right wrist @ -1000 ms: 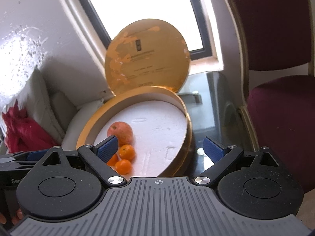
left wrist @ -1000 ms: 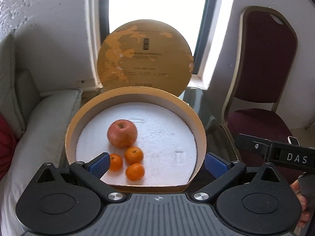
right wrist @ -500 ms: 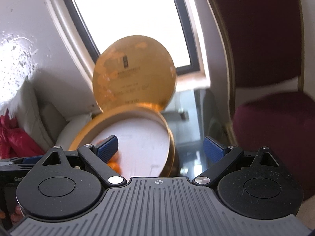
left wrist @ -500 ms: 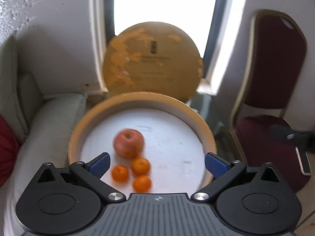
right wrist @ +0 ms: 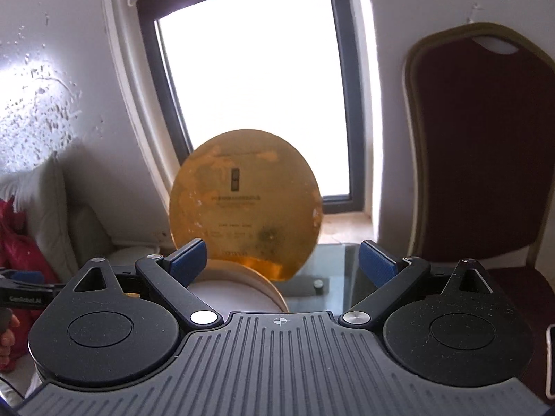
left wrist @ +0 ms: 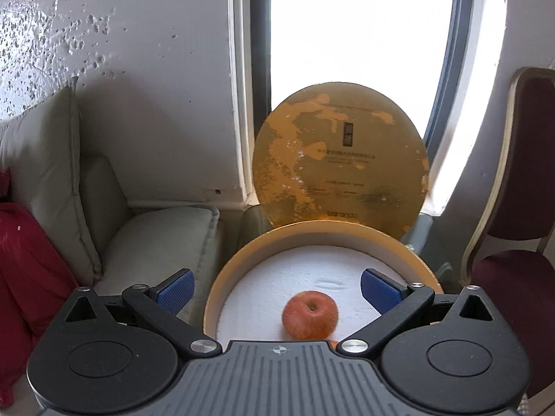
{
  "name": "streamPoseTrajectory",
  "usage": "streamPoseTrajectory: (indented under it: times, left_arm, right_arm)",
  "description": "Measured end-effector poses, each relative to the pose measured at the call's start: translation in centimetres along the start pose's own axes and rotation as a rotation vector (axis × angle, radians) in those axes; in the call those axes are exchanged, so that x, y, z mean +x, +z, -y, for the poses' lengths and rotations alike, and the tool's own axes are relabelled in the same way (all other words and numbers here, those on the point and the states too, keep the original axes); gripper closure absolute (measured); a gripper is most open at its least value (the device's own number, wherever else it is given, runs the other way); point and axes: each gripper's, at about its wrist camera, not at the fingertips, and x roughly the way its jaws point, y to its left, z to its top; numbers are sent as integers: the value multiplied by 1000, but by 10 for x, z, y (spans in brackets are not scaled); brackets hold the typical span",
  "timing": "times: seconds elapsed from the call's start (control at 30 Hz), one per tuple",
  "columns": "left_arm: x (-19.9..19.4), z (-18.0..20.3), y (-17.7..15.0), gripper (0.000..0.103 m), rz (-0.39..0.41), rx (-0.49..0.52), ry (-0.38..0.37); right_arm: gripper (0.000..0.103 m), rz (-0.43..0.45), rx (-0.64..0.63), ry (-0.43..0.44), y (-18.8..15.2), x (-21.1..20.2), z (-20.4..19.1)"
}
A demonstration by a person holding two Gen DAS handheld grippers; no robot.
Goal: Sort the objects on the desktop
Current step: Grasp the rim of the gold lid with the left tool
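A round gold-rimmed box (left wrist: pixel 242 260) with a white foam floor sits on a glass table. A red apple (left wrist: pixel 309 313) lies in it, and a sliver of an orange (left wrist: pixel 333 344) peeks out behind the gripper body; the other oranges are hidden. The box's gold lid (left wrist: pixel 341 170) leans upright against the window. My left gripper (left wrist: pixel 276 287) hovers open above the box's near side, holding nothing. My right gripper (right wrist: pixel 282 260) is open and empty, raised higher, facing the gold lid (right wrist: pixel 244 201) with only the far rim of the box (right wrist: pixel 267 289) showing.
A cream sofa cushion (left wrist: pixel 156 239) and a red cloth (left wrist: pixel 24 277) lie to the left. A maroon chair (right wrist: pixel 485 145) stands to the right. The glass table (right wrist: pixel 333 270) shows beside the box. The left gripper's handle and a hand (right wrist: pixel 8 336) appear at the right wrist view's left edge.
Both grippers have risen and pulled back; the box has slid low in both views. The oranges are now hidden in the left wrist view and all the fruit in the right. Both jaws stay open.
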Motion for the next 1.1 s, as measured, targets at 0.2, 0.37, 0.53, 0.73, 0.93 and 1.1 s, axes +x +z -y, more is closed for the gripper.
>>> streamPoseTrajectory:
  times: [0.2,0.37,0.53,0.73,0.93,1.1]
  left_arm:
    - [27,-8,11,1,-37,50,14]
    - [62,-17,44,1,13,115,1]
    - [113,-33,82,1,79,68,-46]
    - [188,-52,112,1,149,-11,-126]
    - [260,-60,113,3,121,-82,-213]
    - [303,-73,104,3,92,-211,-279]
  right_arm:
    - [3,-9,14,65,-1,35,1]
    - [3,17,37,77,8,80,7]
    - [0,205,53,37,34,120,15]
    - [0,220,75,-17,48,198,30]
    - [0,105,136,-32,31,278,56]
    - [0,69,236,-19,12,319,76]
